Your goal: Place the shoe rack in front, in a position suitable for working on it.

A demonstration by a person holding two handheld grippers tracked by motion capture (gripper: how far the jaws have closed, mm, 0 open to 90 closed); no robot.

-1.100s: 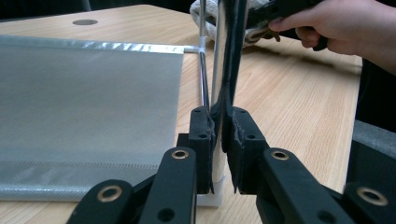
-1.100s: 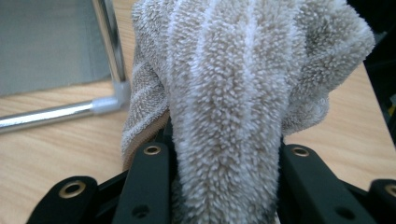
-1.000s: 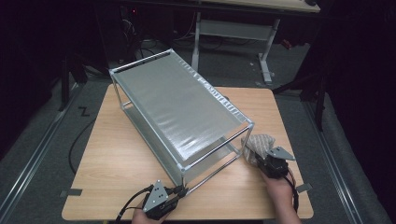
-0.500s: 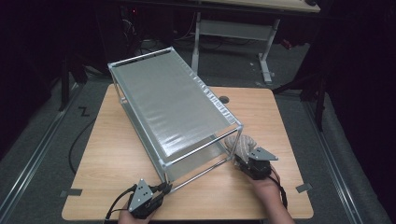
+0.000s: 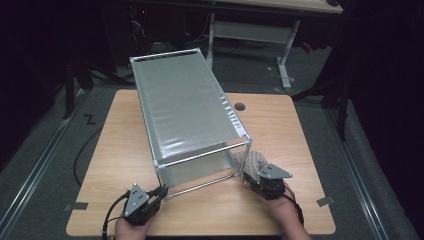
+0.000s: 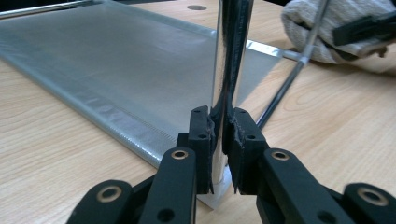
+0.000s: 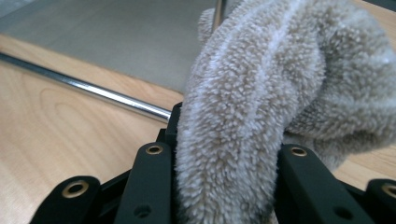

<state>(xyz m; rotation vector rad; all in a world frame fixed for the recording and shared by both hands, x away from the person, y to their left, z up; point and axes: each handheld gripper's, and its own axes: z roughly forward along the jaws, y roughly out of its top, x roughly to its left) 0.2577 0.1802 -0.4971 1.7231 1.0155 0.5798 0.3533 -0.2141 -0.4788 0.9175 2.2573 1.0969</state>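
We are working at a light wooden bench (image 5: 125,145) with a tool in each hand, and a box-shaped rack (image 5: 182,107) of chrome rods with silvery mesh panels is standing on it, running from the near edge away toward the far left corner. In the high view the rack's open end is facing us, and our two hands are sitting at its two near bottom corners, well apart from one another. We are holding the left tool (image 6: 218,140) clamped on the rack's upright chrome post (image 6: 229,56) at the near left corner: in the left gripper view the two black jaws are pressing on the post from both sides, low down, just above the small foot that is resting on the wood. In the high view the left tool (image 5: 159,192) is lying low near the front edge of the bench, with its cable trailing off to the left. We are gripping a beige terry cloth (image 7: 261,107) in the right tool (image 7: 224,186); the pile is bulging out between the jaws and folding over to the right. In the high view the right tool (image 5: 252,181) is holding the cloth (image 5: 250,162) against the rack's near right corner post, and in the right gripper view a chrome bottom rod (image 7: 93,93) is running along the wood just behind the cloth. A round cable hole (image 5: 240,106) is showing in the bench beyond the rack's right side.
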